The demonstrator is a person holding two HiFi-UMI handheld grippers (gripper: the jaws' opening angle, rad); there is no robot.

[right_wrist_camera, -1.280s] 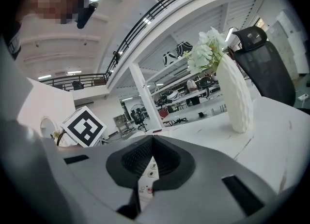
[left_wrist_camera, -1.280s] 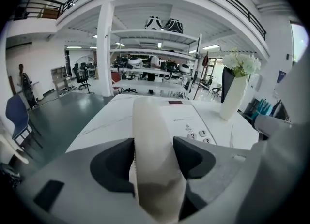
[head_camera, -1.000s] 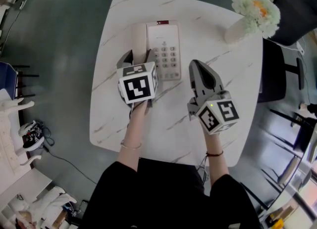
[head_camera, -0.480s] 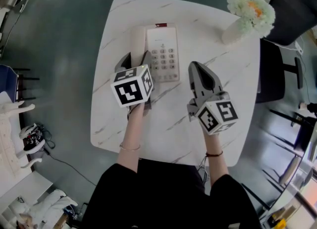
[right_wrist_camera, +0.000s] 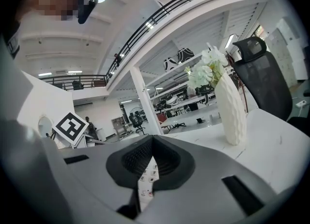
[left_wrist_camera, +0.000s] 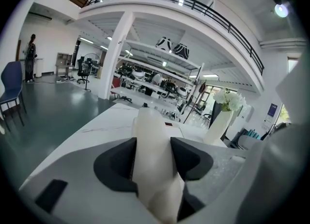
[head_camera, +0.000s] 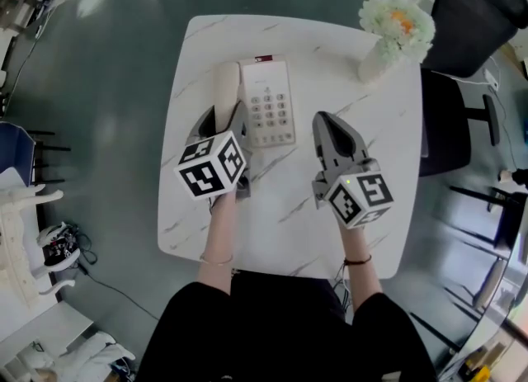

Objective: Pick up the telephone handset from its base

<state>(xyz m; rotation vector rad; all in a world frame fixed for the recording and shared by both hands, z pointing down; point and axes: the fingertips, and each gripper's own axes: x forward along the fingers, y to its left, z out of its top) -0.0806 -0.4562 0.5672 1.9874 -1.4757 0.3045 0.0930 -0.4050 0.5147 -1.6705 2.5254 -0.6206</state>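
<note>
Cream plastic, smooth and rounded, the telephone handset (head_camera: 226, 83) lies along the left side of its keypad base (head_camera: 271, 104) on the marble table (head_camera: 330, 67). Its near end is clamped by the left gripper (head_camera: 223, 120), whose jaws have just been closing on it. The grasp looks made, so next comes a steady lift clear of the cradle; the right gripper (head_camera: 327, 124) hovers beside the base, jaws together, empty.
</note>
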